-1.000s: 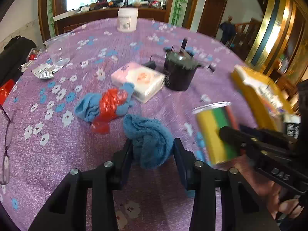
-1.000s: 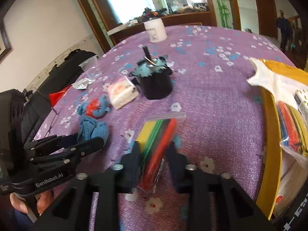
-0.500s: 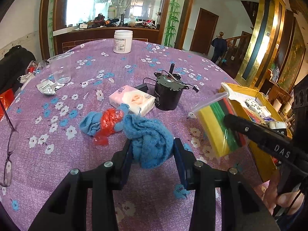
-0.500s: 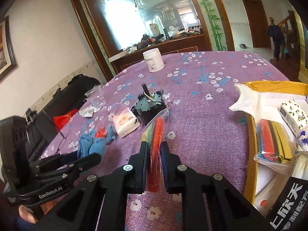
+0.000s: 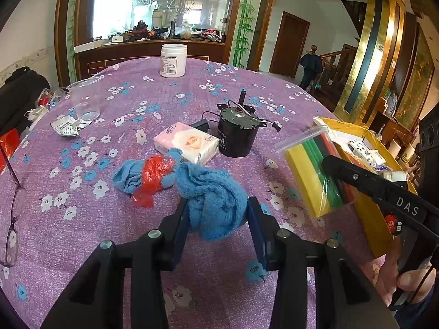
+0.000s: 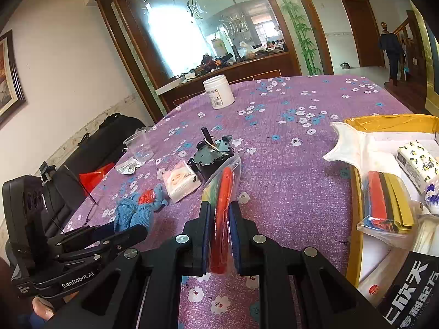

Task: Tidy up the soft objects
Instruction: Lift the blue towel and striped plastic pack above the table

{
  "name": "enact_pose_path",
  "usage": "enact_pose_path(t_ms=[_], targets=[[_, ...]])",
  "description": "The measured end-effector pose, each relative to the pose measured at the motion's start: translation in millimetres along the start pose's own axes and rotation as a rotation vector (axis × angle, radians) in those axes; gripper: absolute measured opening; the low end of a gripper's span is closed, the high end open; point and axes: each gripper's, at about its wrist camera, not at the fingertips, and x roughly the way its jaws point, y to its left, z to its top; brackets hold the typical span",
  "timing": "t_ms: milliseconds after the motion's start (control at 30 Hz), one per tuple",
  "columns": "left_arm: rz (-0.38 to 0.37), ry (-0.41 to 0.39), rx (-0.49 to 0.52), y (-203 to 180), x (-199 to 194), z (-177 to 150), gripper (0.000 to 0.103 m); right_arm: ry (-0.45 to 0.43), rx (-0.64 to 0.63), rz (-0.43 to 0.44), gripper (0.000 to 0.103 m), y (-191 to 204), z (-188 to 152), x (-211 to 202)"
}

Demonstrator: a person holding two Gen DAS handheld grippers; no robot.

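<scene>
My left gripper is shut on a crumpled blue knitted cloth, held just above the purple flowered tablecloth. A second blue cloth wrapped in red plastic lies on the table to its left. My right gripper is shut on a clear zip bag of coloured foam sheets, gripped edge-on and off the table. In the left wrist view that bag hangs at the right. The right wrist view shows the left gripper at lower left with the blue cloth.
A pink tissue pack, a black motor with wires, a white jar and a clear cup stand on the table. Glasses lie at the left edge. A yellow box at right holds another foam bag and tissues.
The right gripper's jaws closed tight on the foam bag and lifted it off the table. The left gripper kept its hold on the blue cloth and tilted upward slightly.
</scene>
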Motion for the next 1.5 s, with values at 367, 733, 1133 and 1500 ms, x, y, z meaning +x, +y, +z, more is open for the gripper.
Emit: enact_pose_path(t_ms=[367,733,1133,1500], targets=[[-0.003,-0.009,0.011,-2.9,-1.9,1.4,0.04,-0.049,0.026,0.015,0.015,-0.9,3.9,-16.1],[-0.008,-0.037,0.014,-6.8,-8.5,-2.7,0.041,-0.037,0.023,0.01,0.015,-3.4,1.3,-13.0],[-0.028,-0.044,-0.005,-4.3,-8.3,-3.2,0.041,0.001,0.006,-0.045,0.015,-7.0,-3.4,-0.9],[-0.025,-0.025,-0.013,-3.0,-5.5,-3.4,0.041,0.024,-0.004,-0.007,0.015,2.7,-4.1,-1.3]])
